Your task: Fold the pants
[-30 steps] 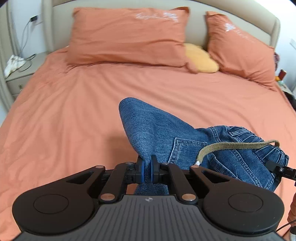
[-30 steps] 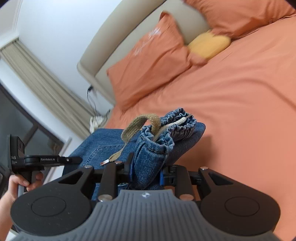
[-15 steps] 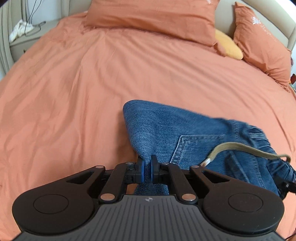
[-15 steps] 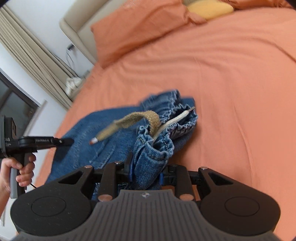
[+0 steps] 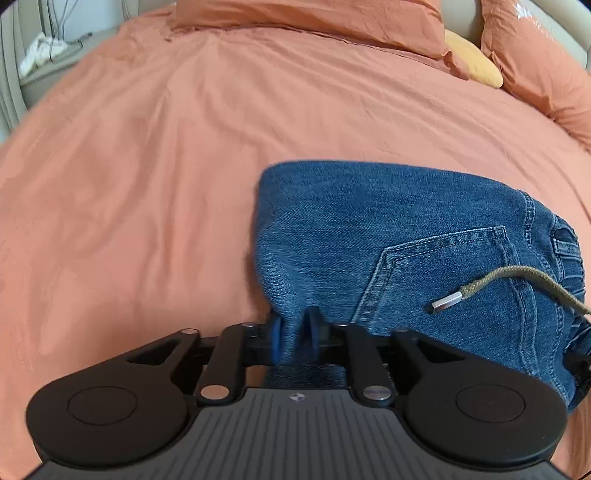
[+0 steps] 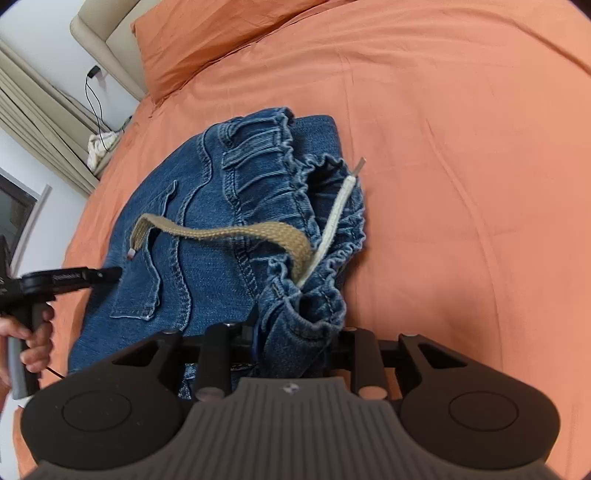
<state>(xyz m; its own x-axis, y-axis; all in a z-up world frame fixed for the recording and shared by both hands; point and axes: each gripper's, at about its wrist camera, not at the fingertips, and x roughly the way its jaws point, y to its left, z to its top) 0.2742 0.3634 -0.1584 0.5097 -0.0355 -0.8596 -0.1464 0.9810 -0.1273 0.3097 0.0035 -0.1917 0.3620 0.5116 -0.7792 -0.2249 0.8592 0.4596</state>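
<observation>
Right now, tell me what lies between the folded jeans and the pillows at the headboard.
Only bare orange sheet separates the jeans from the pillows, shown in the left wrist view.

Bed (image 5: 155,155) with an orange sheet, lightly creased. Blue denim pants (image 5: 424,240) lie folded on it, near side, back pocket up, olive drawstring (image 6: 236,232) trailing across the denim. Orange pillows (image 5: 306,14) rest at the head end, a yellow cushion (image 5: 472,64) between two of them. Beige headboard (image 6: 107,40) behind the pillows.
</observation>
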